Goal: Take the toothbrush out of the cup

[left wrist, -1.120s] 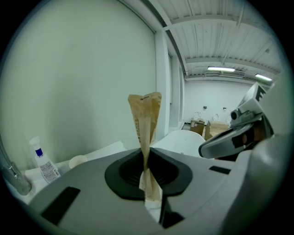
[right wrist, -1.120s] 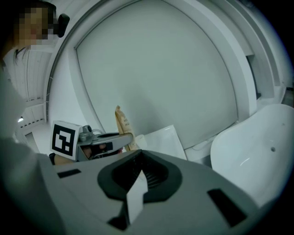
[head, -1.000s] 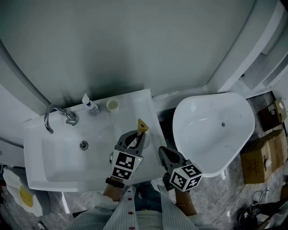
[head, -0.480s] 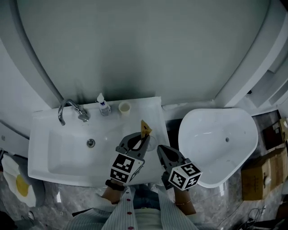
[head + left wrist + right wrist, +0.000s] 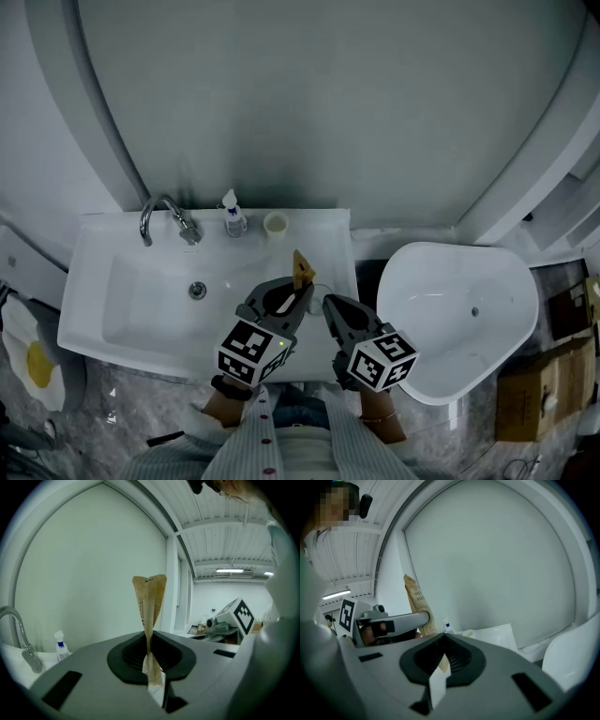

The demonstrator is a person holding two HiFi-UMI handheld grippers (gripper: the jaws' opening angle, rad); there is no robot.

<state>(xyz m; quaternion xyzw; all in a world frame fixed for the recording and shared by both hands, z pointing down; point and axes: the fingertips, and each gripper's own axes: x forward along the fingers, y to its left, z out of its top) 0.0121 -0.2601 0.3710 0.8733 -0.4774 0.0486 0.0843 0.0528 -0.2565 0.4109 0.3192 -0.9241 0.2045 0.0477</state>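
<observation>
A person in a striped shirt (image 5: 281,445) stood at a white washbasin (image 5: 112,319) with a gripper in each hand. The left gripper (image 5: 298,286) had its jaws pinched tight on the toothbrush (image 5: 300,270), which was sealed in a brown paper sleeve. The sleeve stood nearly upright above the basin's front right part, its flared top end uppermost. In the left gripper view the toothbrush (image 5: 149,602) rose straight out of the closed jaws of the left gripper (image 5: 152,667).

The cup (image 5: 275,223), small and pale, sat on the basin's back ledge, well apart from the toothbrush. A little spray bottle (image 5: 232,217) stood just beside it, and the chrome tap (image 5: 164,214) stood farther left. The drain (image 5: 197,290) lay in the bowl below the tap.

The right gripper (image 5: 330,305) hung just right of the left one, over the basin's front right corner. Its jaws were closed on a white paper strip (image 5: 437,686). From the right gripper view, the left gripper (image 5: 393,620) and its toothbrush (image 5: 417,606) stood in front of the wall, with the bottle's tip (image 5: 448,627) and the cup (image 5: 468,633) showing just past them.

To the right of the basin stood a white tub (image 5: 412,375). Cardboard boxes (image 5: 544,394) sat on the marbled floor (image 5: 141,412) beyond it.
</observation>
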